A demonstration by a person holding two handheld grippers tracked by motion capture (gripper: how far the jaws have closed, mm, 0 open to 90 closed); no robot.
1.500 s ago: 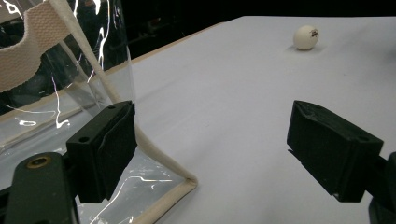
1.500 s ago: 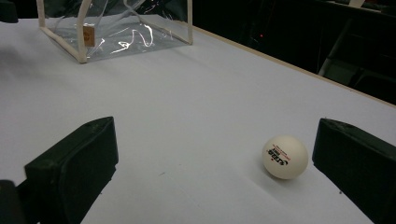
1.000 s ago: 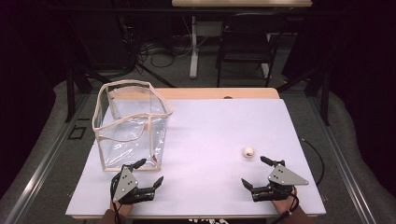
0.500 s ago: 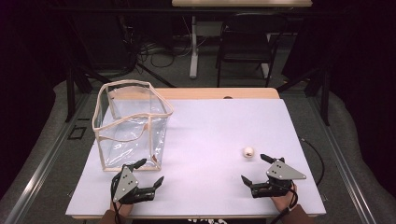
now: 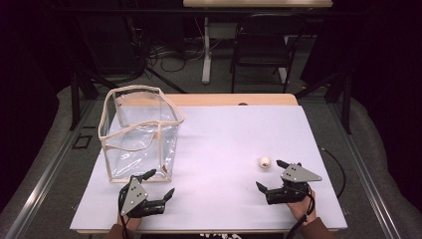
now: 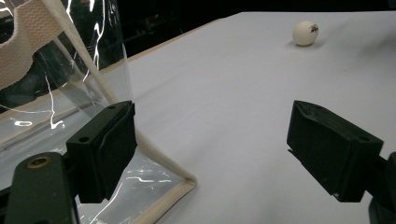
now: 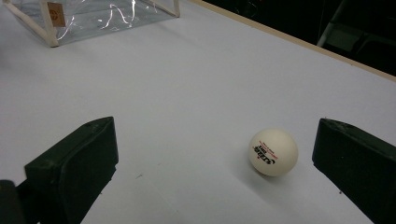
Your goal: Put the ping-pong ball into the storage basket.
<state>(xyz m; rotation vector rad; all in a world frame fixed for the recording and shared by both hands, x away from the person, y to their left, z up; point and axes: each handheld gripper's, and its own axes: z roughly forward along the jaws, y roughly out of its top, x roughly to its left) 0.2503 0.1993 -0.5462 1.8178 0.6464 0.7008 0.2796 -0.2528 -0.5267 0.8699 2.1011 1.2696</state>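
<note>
Black chair [image 5: 260, 49] behind table [image 5: 234, 124]; cables [image 5: 169, 52] on floor.

Red and black print on ball [image 7: 273, 152], too small to read

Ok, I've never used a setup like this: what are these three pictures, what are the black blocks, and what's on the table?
There is no robot arm here. A person holds a hand-held gripper in each hand. The high view looks down on the table from above the person's side; the left gripper is at its lower left, the right gripper at its lower right. The other two pictures come from cameras riding on each gripper, and the black blocks at the bottom are that gripper's own jaws. Both stand open and hold nothing. On the table are a clear bag with beige trim, close by the left gripper, and a white ball with printed lettering, lying just ahead of the right gripper, nearer one jaw.
</note>
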